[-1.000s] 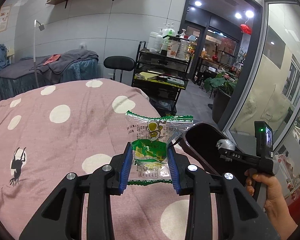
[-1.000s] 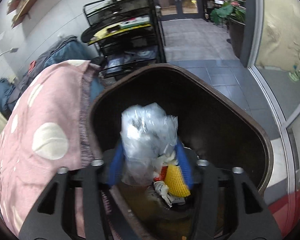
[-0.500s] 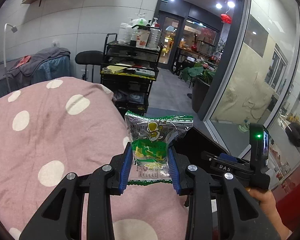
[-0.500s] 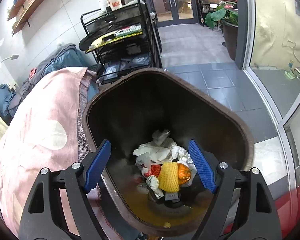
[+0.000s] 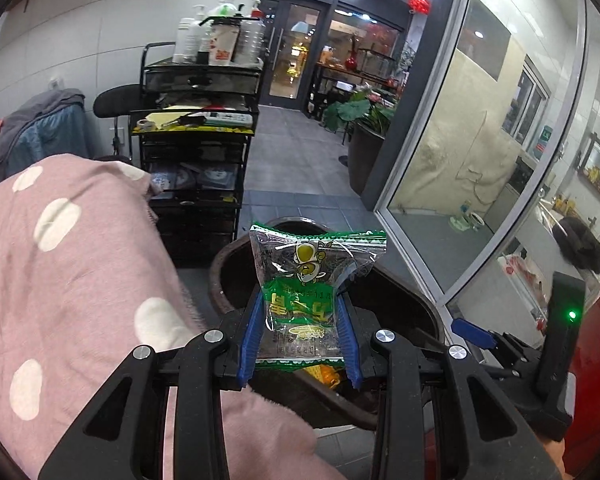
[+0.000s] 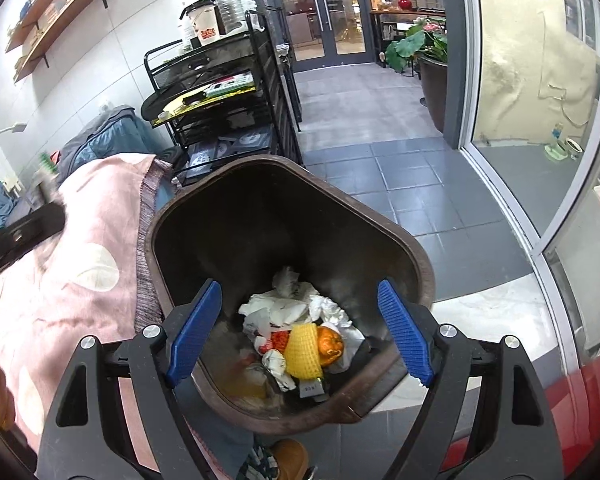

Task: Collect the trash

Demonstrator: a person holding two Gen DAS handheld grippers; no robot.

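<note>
Left gripper: clamped on the green snack wrapper; the 2 blue pads press its lower half from both sides; the upper half stands free above the fingers.
Right gripper: jaws wide apart with nothing between them; it hangs over the open trash bin.
Wrapper position: in the left wrist view it is in front of the bin's near rim, just beside the pink dotted blanket; I cannot tell if it is already fully over the opening.
Bin content: crumpled white paper, a yellow foam net and an orange lie on the bottom.
Step in hand: I judge it is carrying the wrapper to the bin and dropping it.
Doing it well: bring the left gripper past the rim, over the middle of the opening, before releasing; the wrapper is light and can drift to the blanket or the floor; it is better to keep the right gripper aside.
Only left view: the wrapper and the grip on it.
Only right view: the inside of the bin and its trash; the whole rim.
</note>
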